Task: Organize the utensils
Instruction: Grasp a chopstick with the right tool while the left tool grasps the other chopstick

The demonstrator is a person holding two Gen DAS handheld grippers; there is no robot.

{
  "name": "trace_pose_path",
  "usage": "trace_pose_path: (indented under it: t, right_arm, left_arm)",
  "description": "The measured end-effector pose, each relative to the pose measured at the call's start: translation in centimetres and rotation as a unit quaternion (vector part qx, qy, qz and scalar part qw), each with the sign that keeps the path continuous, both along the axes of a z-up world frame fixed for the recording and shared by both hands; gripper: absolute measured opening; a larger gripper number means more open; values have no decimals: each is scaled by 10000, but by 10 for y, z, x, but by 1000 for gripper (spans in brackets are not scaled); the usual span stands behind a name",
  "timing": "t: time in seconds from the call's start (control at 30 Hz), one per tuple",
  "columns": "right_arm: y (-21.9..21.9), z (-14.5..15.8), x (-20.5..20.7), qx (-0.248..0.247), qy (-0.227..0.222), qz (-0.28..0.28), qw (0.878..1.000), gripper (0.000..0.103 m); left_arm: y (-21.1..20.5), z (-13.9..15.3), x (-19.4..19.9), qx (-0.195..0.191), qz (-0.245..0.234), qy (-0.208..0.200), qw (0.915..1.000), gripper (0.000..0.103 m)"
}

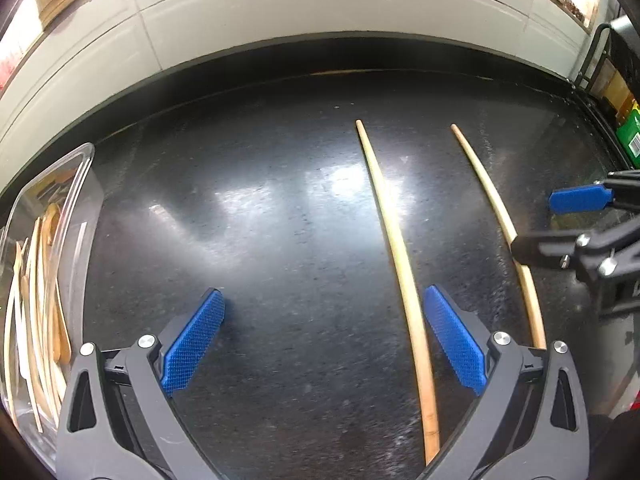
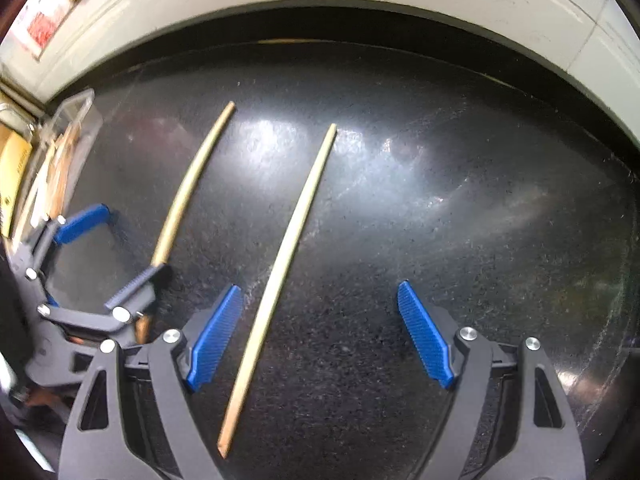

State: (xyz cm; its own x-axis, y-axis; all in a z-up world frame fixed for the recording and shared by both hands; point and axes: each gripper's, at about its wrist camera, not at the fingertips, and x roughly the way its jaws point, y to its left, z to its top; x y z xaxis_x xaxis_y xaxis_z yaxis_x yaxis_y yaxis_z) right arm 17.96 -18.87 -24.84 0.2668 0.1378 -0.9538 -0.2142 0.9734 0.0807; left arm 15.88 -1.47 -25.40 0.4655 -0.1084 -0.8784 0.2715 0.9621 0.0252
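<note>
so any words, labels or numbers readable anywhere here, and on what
No text can be read.
Green box, far right of the left wrist view: a barcode label, bars and digits too small to read.
Red and white sign, upper left of the right wrist view: blurred, unreadable.
Yellow box, left edge of that view: dark marks, too blurred to read.
Chopsticks, tray, counter: no markings visible.

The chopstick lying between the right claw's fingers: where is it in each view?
Left wrist view: the chopstick runs along the right side, partly hidden by the right claw.
Right wrist view: the chopstick runs up the centre-left, between the open pads.
Shared landmark: the clear container of wooden utensils at the left edge.
</note>
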Motion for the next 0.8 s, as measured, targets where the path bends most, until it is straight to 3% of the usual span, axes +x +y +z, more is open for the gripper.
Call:
trace_pose_path:
  t: [0.1,0.23,0.4,0.47,0.5,0.57,0.6,0.63,0.7,0.77,0.8]
  right_arm:
    - [4,-3,-9,-238,-209,107,9994,78]
    - [-8,-6,-22,-178,-461,125,9987,84]
    - [-25,-8,-38,-150,-500,71,9986,84]
    - [-26,-6,-44,-127,-526,53,9985,77]
    - [-26,-5,-47,-115,-550,61,9984,67]
    - [-29,-1,-53,-66,-577,27,9983,47]
    - [-28,0,-54,-48,-571,-4,9984,22]
    - [-30,0,-55,14,-490,-73,9988,9]
    - [-32,0,-59,99,-372,-135,9992,8]
    - [-34,2,-58,118,-316,-140,9993,8]
    - [-34,2,-59,170,-262,-160,9994,7]
  left_arm:
    - [5,0,2,-8,-49,-18,10000,97]
    - [5,-1,0,-29,-60,-67,10000,97]
    - [-9,-6,4,-36,-32,-99,9999,97]
    - [-13,-6,2,-33,-27,-112,9999,97]
    - [-15,-5,1,-31,-31,-113,9999,97]
    - [-19,-6,-2,-43,-55,-144,9999,85]
    - [-24,-4,-6,-44,-147,-190,9997,80]
    - [-27,-3,-9,-42,-212,-214,9995,69]
    - [-38,0,-15,-34,-390,-221,9990,51]
    - [-47,2,-19,2,-520,-221,9984,19]
    - [-52,2,-21,69,-583,-230,9980,10]
